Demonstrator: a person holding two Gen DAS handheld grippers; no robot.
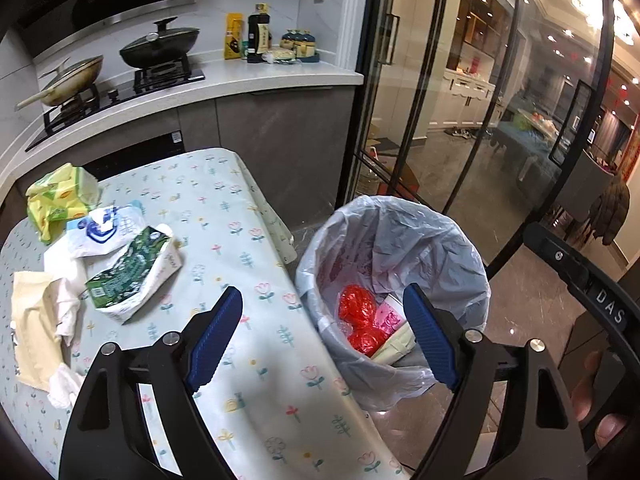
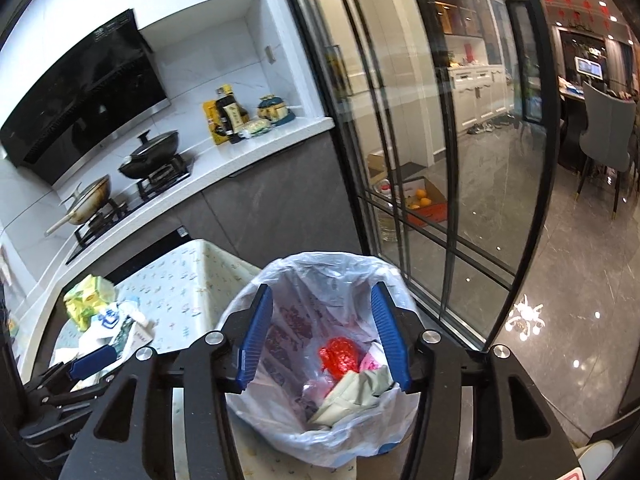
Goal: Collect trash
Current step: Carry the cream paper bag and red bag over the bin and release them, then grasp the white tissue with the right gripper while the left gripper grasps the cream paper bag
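A bin lined with a pale plastic bag (image 1: 400, 240) stands beside the table and holds red wrappers (image 1: 356, 306) and paper. My left gripper (image 1: 324, 336) is open and empty, above the table edge and the bin. My right gripper (image 2: 324, 336) is open and empty, right above the bin (image 2: 288, 280). On the flowered table (image 1: 224, 216) lie a green-white carton (image 1: 132, 272), a blue-white wrapper (image 1: 104, 228), a yellow-green bag (image 1: 60, 196) and crumpled tissues and paper (image 1: 40, 320). The same pile shows in the right wrist view (image 2: 104, 312), with the left gripper's blue finger (image 2: 92, 360) beside it.
A counter with a stove, a black lidded pan (image 1: 160, 44), a wok (image 1: 68, 80) and bottles (image 1: 258, 32) runs behind the table. Glass sliding doors (image 1: 440, 100) stand right of the bin. The right gripper's handle (image 1: 592, 288) shows at the right edge.
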